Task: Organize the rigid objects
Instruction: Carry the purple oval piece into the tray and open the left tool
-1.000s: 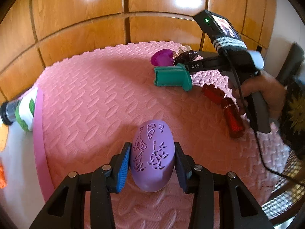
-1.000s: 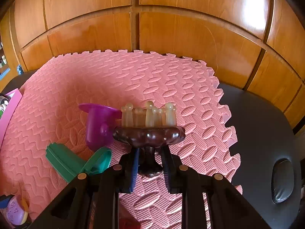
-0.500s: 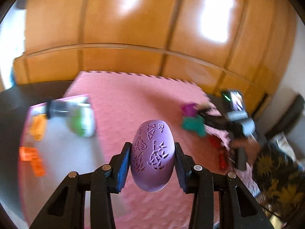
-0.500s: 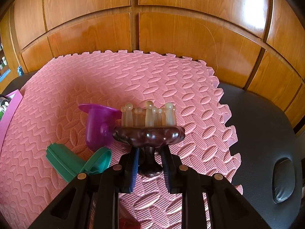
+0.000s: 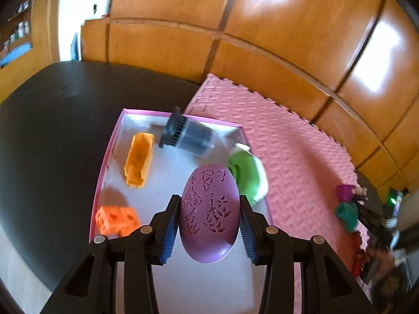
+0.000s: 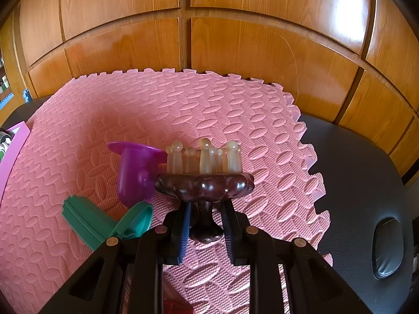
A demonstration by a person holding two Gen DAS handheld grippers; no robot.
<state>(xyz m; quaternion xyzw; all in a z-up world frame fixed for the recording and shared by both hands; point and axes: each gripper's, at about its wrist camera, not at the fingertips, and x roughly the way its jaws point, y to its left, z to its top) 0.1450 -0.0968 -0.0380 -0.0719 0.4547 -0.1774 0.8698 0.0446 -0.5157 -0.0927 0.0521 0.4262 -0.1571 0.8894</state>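
My left gripper (image 5: 209,225) is shut on a purple egg-shaped shell with cut-out patterns (image 5: 209,210) and holds it above a pink-rimmed white box (image 5: 104,162). The box holds an orange tub (image 5: 138,159), an orange block (image 5: 115,219), a dark ribbed jar (image 5: 187,137) and a green and white bottle (image 5: 247,179). My right gripper (image 6: 205,218) is shut on the stem of a dark brown massager with pale prongs (image 6: 204,183), held over the pink foam mat (image 6: 209,110). A purple cup (image 6: 134,172) and a teal piece (image 6: 104,222) lie to its left.
The mat lies on a black table (image 6: 366,170) against a wooden panelled wall (image 6: 235,34). In the left wrist view the right gripper with the purple cup (image 5: 344,192) and teal piece (image 5: 345,213) shows far right. A red item lies by the mat's near edge (image 5: 357,246).
My left gripper has swung left with the purple shell, from over the mat to over the white box. My right gripper has stayed still, holding the massager.
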